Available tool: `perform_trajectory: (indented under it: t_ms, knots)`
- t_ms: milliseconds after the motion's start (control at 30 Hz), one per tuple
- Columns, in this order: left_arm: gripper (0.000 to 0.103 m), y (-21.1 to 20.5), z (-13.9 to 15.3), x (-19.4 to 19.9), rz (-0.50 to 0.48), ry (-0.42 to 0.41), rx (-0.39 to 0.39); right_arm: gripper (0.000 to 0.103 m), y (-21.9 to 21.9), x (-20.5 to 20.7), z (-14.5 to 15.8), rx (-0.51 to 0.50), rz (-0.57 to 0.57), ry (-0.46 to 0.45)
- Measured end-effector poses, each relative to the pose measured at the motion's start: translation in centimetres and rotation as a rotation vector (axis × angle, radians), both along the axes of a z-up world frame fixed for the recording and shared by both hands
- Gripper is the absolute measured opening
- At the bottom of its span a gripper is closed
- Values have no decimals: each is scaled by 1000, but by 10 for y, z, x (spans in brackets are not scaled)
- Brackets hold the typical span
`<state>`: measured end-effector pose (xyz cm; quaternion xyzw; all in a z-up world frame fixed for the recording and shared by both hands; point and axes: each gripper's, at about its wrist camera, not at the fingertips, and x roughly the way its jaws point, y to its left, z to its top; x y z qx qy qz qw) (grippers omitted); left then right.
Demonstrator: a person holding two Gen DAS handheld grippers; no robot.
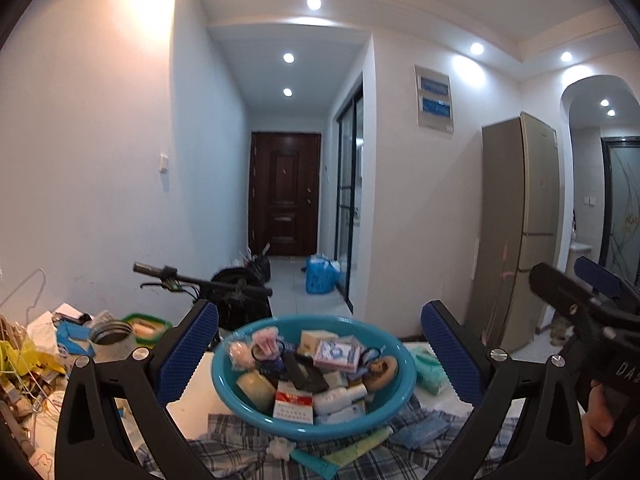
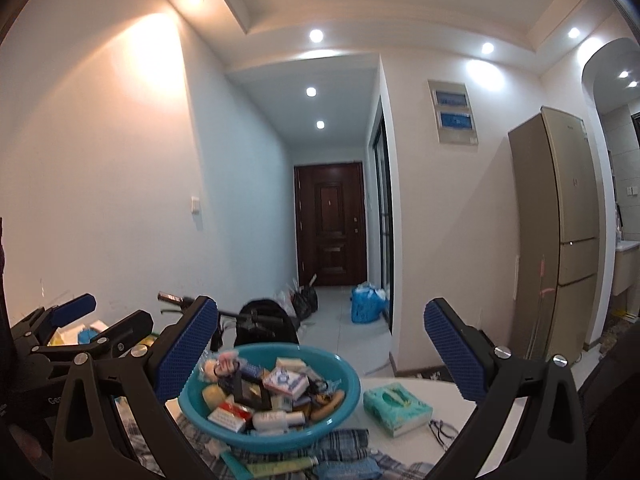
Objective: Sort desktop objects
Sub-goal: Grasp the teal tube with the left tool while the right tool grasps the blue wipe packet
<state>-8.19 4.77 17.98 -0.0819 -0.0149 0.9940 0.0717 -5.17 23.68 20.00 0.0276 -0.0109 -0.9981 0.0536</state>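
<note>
While both tools (image 1: 320,354) (image 2: 322,350) gape wide and empty, the basin's (image 1: 224,380) rim lies between.

Basin (image 1: 224,376): teal, w/ mixed contents incl. red-and-white box (image 1: 293,401) and blue-patterned white packet (image 1: 338,354). Cloth (image 1: 400,452) under basin: blue/grey/white plaid. Tissue pack (image 2: 396,405): mint green. Left gripper (image 1: 320,354) and right gripper (image 2: 322,350): black frames, blue dimpled pads. Food container (image 1: 146,326): green rim. Door (image 1: 284,194): dark red-brown. Fridge (image 2: 560,220): champagne gold. Walls: white
</note>
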Motion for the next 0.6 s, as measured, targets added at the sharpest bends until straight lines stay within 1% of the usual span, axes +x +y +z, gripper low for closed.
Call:
perform_trajectory:
  t_ms: [100,233,333,433,600]
  knots:
    - [103,6,-15,-17,-17,-61,-9,103,-3,-14,-20,40,1,-75]
    - [103,10,-42,-37,-2,-131,-30,103,-5,-35,-48,76,1,-166]
    - [103,12,-62,-50,-5,-204,-46,103,-3,-46,-65,62,-1,-220]
    - [103,11,-81,-59,-7,-268,-25,103,2,-59,-81,36,-2,-280]
    - [103,9,-105,-71,7,-325,-8,103,14,-81,-102,10,-25,-368]
